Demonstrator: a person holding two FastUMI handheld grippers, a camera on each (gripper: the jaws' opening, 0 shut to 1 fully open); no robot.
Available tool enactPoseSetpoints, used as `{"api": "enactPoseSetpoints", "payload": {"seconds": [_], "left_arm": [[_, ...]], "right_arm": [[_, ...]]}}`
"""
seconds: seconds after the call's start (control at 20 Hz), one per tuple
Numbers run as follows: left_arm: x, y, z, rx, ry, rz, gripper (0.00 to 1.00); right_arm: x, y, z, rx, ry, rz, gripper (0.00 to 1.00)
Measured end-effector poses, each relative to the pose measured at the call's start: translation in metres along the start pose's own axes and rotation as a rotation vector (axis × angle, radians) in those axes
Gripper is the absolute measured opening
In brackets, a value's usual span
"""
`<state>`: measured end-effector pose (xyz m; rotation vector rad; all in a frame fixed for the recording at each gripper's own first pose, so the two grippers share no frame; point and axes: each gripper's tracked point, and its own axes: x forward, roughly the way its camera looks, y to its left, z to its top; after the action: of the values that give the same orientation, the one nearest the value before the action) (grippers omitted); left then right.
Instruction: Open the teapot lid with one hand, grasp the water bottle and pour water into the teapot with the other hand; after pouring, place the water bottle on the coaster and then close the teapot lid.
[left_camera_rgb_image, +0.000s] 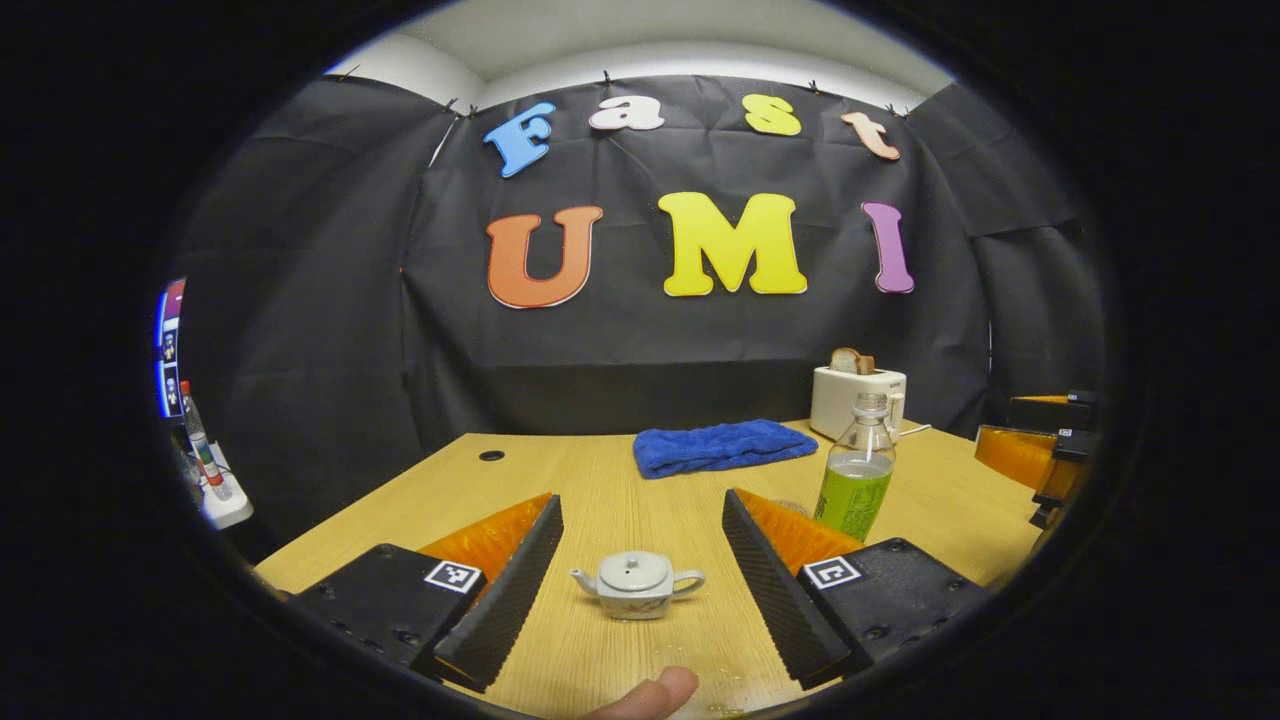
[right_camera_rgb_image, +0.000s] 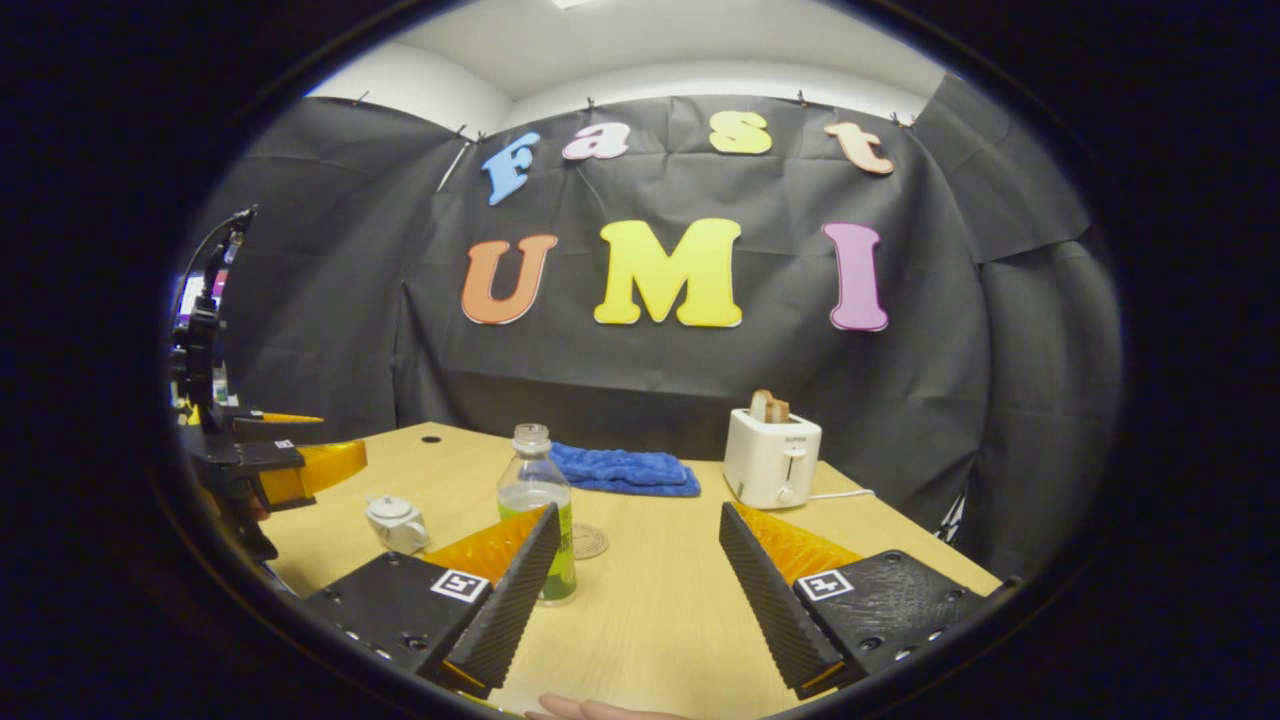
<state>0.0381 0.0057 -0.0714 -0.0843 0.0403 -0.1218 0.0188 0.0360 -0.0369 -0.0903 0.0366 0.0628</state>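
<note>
A small white teapot (left_camera_rgb_image: 637, 585) with its lid on stands on the wooden table (left_camera_rgb_image: 600, 480), in the gap between the fingers of my left gripper (left_camera_rgb_image: 641, 505), which is open and touches nothing. The same teapot (right_camera_rgb_image: 397, 523) appears low at the left of the right gripper view. The clear water bottle (right_camera_rgb_image: 537, 495) holds green liquid and stands upright, partly behind one finger of my open right gripper (right_camera_rgb_image: 638, 515). Just beside the bottle lies a round coaster (right_camera_rgb_image: 588, 541). In the left gripper view the bottle (left_camera_rgb_image: 857, 470) stands right of the teapot.
A blue towel (left_camera_rgb_image: 722, 445) lies at the back of the table, and a white toaster (left_camera_rgb_image: 857, 398) with bread stands to its right. The left gripper (right_camera_rgb_image: 270, 465) hovers by the table's left edge, and the right gripper (left_camera_rgb_image: 1045, 455) hovers at the far right. A fingertip (left_camera_rgb_image: 650, 693) shows at the bottom.
</note>
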Motion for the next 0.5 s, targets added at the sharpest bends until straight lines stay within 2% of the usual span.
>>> {"api": "enactPoseSetpoints", "payload": {"seconds": [0.2, 0.35, 0.4, 0.5], "left_arm": [[0.025, 0.011, -0.029, 0.015, 0.067, 0.041, 1.0], [0.044, 0.011, -0.044, 0.013, 0.11, 0.042, 1.0], [0.049, 0.009, -0.049, 0.01, 0.123, 0.031, 0.98], [0.057, 0.006, -0.057, 0.001, 0.151, 0.015, 0.87]], "right_arm": [[0.012, 0.008, -0.008, -0.004, 0.0, 0.036, 0.96], [0.025, 0.01, -0.019, -0.012, 0.03, 0.052, 0.96], [0.029, 0.008, -0.023, -0.018, 0.04, 0.05, 0.94], [0.037, 0.008, -0.031, -0.018, 0.059, 0.054, 0.95]]}}
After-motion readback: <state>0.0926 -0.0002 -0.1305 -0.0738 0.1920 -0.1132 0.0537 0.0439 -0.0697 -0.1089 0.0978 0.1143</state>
